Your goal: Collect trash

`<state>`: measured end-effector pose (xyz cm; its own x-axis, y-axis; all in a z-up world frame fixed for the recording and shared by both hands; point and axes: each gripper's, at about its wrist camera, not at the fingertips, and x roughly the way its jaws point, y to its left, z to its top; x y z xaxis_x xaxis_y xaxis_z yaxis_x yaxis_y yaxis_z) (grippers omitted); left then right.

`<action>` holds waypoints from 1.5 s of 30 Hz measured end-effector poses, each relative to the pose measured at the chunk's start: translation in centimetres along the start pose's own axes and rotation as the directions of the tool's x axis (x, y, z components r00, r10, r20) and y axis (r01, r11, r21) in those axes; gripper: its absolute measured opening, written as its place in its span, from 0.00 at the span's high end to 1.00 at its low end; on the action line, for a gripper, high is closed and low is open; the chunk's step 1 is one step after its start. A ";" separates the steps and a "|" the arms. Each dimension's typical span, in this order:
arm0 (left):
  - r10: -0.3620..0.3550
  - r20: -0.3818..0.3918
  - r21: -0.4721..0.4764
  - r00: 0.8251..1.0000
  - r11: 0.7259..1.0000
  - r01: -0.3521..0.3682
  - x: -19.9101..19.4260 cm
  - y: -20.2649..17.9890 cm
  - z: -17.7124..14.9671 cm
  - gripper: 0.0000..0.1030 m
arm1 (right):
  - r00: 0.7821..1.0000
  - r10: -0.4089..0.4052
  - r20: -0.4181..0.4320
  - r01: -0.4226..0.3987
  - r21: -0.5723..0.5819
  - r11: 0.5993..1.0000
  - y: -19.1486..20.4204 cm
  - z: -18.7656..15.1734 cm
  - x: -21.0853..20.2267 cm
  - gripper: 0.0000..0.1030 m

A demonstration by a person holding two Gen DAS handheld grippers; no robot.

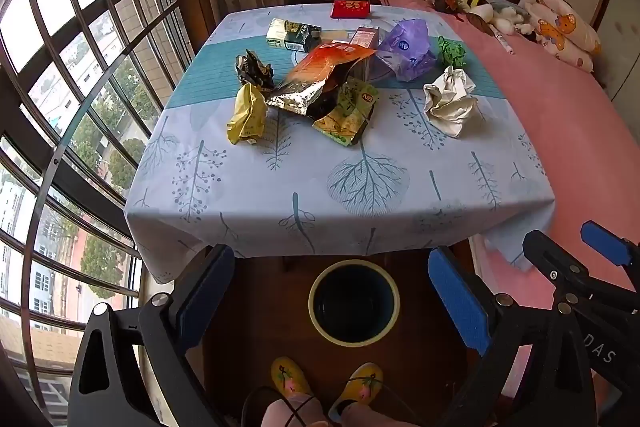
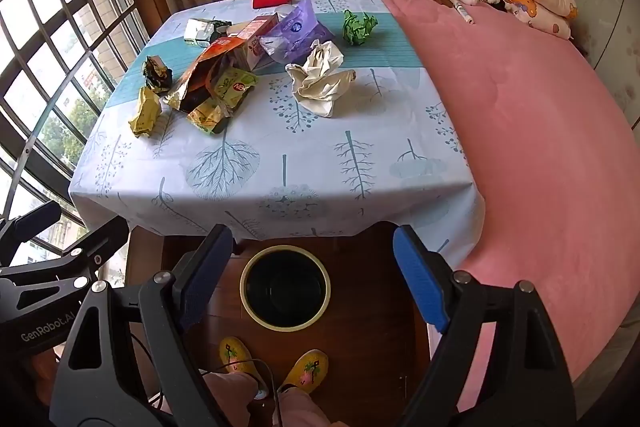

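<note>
Trash lies on a table with a pale blue tree-print cloth (image 1: 340, 187) (image 2: 280, 163): a yellow wrapper (image 1: 246, 115) (image 2: 145, 113), an orange foil bag (image 1: 320, 79) (image 2: 204, 75), a green snack packet (image 1: 348, 115) (image 2: 224, 95), crumpled white paper (image 1: 450, 101) (image 2: 320, 79), a green paper ball (image 1: 452, 53) (image 2: 359, 27), a purple bag (image 1: 406, 51) (image 2: 296, 31) and a black wrapper (image 1: 254, 69) (image 2: 157, 73). A dark bin with a cream rim (image 1: 354, 301) (image 2: 285, 287) stands on the floor below the table's near edge. My left gripper (image 1: 332, 291) and right gripper (image 2: 312, 275) hang open over the bin, holding nothing.
A bed with a pink cover (image 2: 540, 131), pillows and stuffed toys runs along the table's right side. A barred window (image 1: 60, 87) fills the left. A red box (image 1: 351, 9), cartons (image 1: 294, 35) sit at the table's far end. The person's yellow slippers (image 2: 272, 363) stand near the bin.
</note>
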<state>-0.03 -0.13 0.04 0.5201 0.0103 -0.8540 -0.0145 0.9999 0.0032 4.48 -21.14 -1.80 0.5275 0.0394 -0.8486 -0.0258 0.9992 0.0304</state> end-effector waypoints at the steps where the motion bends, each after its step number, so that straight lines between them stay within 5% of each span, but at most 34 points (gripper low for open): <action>1: 0.001 -0.001 -0.001 1.000 1.000 -0.001 0.0 -0.1 0.0 0.04 | 1.000 0.001 0.001 -0.001 0.000 1.000 0.0 0.0 0.0 0.21; 11: 0.009 0.002 -0.014 1.000 1.000 -0.009 0.7 0.7 -0.4 0.14 | 1.000 0.007 0.009 -0.006 -0.017 1.000 0.8 0.1 -0.4 0.21; 45: -0.001 -0.004 -0.030 1.000 1.000 0.001 0.1 1.1 -0.1 0.15 | 1.000 0.012 0.009 -0.011 -0.027 1.000 1.0 0.2 0.0 0.21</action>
<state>-0.13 1.00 -0.09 0.5167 0.0090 -0.8561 -0.0396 0.9991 -0.0133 4.63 -20.16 -1.69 0.5346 0.0510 -0.8436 -0.0549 0.9982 0.0256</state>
